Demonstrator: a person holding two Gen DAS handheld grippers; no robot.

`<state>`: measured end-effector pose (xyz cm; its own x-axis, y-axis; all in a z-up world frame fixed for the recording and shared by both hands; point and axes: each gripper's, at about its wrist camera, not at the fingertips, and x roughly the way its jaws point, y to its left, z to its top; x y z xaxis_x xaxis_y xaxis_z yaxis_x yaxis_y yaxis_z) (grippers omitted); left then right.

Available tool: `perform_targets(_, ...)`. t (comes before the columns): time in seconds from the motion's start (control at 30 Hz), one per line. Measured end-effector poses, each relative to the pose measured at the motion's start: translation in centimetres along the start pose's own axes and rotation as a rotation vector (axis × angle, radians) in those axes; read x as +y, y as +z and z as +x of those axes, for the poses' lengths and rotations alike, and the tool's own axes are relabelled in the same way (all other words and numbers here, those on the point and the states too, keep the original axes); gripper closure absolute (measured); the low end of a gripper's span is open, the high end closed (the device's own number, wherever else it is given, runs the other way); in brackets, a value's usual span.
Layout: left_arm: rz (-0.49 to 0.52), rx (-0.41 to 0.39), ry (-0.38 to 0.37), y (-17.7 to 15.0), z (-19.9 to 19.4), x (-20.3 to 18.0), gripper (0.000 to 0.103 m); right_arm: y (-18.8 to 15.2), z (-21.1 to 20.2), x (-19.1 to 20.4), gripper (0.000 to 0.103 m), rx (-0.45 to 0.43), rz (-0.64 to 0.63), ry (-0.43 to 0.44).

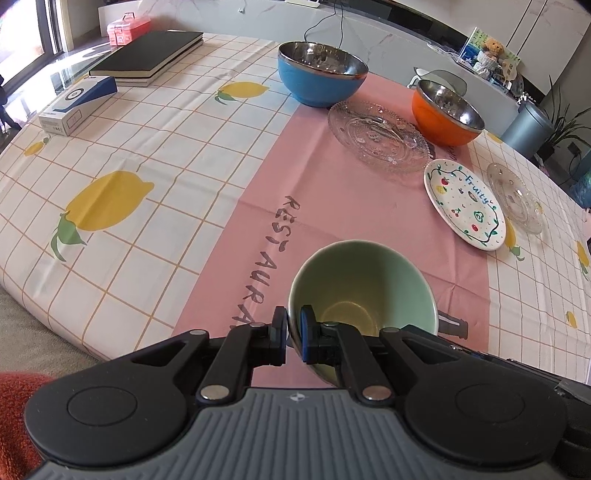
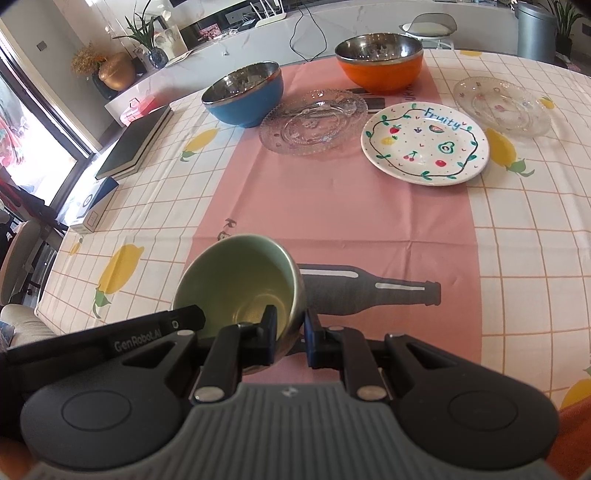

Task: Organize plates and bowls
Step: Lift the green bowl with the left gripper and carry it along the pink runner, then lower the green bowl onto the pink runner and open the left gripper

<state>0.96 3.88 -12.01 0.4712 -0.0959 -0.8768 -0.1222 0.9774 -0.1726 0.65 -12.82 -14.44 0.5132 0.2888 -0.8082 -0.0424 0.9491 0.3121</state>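
A pale green bowl [image 1: 362,284] is held by both grippers at the near edge of the table. My left gripper [image 1: 293,332] is shut on its left rim. My right gripper [image 2: 290,332] is shut on its right rim, and the bowl [image 2: 240,280] tilts toward the table there. Farther back stand a blue bowl [image 1: 317,79] [image 2: 245,98] and an orange bowl [image 1: 445,114] [image 2: 380,62], both steel-lined. A large glass plate [image 1: 376,136] [image 2: 314,123], a white "Fruity" plate [image 1: 465,203] [image 2: 424,144] and a small glass plate [image 1: 515,195] [image 2: 500,105] lie flat on the cloth.
A pink runner [image 1: 332,192] crosses the lemon-print tablecloth [image 1: 129,147]. A black notebook [image 1: 147,55] [image 2: 136,144], a blue-white box [image 1: 77,103] [image 2: 94,206] and a pink case [image 1: 127,27] sit at the far left. A grey bin [image 1: 528,127] stands beyond the table.
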Motion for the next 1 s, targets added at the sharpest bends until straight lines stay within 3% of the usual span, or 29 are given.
perform_targets(0.73, -0.017, 0.029, -0.001, -0.2, 0.7, 0.3, 0.095, 0.0, 1.2, -0.7, 0.090, 0.050, 0.046, 0.009)
perform_targets(0.83, -0.016, 0.006, 0.010, 0.0, 0.2, 0.2, 0.094, 0.0, 0.9, -0.3, 0.085, 0.028, 0.017, -0.003)
perform_targets(1.0, -0.009, -0.035, 0.037, 0.3, -1.1, 0.1, 0.081, 0.2, 0.1, 0.1, 0.072, 0.004, -0.015, -0.025)
